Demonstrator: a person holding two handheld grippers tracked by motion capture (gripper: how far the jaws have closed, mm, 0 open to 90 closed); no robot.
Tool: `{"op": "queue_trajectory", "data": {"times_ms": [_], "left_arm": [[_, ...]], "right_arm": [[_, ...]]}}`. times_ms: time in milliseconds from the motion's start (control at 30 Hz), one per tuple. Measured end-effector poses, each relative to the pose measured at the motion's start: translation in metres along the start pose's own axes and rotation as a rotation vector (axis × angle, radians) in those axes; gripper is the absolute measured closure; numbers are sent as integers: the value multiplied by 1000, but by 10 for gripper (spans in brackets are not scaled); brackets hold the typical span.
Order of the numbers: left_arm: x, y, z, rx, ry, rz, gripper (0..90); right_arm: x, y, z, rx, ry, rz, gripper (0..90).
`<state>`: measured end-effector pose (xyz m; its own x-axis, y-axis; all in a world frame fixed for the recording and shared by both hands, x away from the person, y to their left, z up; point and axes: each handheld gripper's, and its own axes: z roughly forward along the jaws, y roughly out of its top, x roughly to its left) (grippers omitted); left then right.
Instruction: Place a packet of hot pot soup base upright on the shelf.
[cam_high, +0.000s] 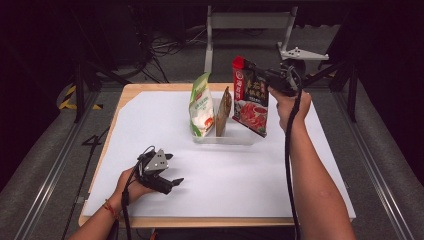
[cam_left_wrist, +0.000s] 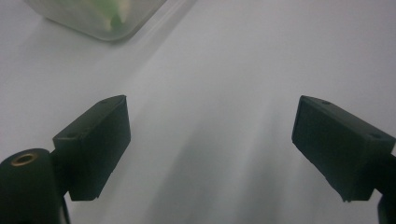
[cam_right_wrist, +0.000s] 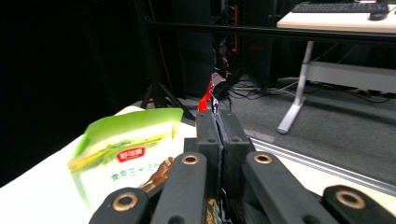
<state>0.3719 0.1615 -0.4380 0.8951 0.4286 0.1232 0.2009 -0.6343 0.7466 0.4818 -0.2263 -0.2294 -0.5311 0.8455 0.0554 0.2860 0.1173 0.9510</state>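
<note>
While right claw (cam_high: 270, 80) pinches red pouch (cam_high: 250, 97) over clear bin (cam_high: 235, 137) | left claw (cam_high: 172, 182) spread, resting on bare white sheet (cam_high: 240, 180).

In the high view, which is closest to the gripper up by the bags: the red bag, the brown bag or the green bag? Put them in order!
From the right gripper:
1. Red bag: pinched at its top edge, rightmost.
2. Brown bag: standing in the middle of the clear tray.
3. Green bag: at the tray's left end.

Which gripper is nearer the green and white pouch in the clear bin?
Right. The right gripper, shut on the red and black pouch, is just beyond the green and white pouch; the left gripper rests open on the near table.
</note>
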Motion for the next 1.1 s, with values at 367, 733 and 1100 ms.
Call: {"op": "queue_trajectory", "data": {"times_ms": [367,733,1100], "left_arm": [[0,0,0,-4,-5,2,124],[0,-1,0,-5,-4,-1,124],[0,-1,0,-3,-5,-2,124]], "right_arm": [[2,-4,21,2,-12,20,890],[0,-21,37,1,12,46,889],[-1,-35,44,2,42,50,885]]}}
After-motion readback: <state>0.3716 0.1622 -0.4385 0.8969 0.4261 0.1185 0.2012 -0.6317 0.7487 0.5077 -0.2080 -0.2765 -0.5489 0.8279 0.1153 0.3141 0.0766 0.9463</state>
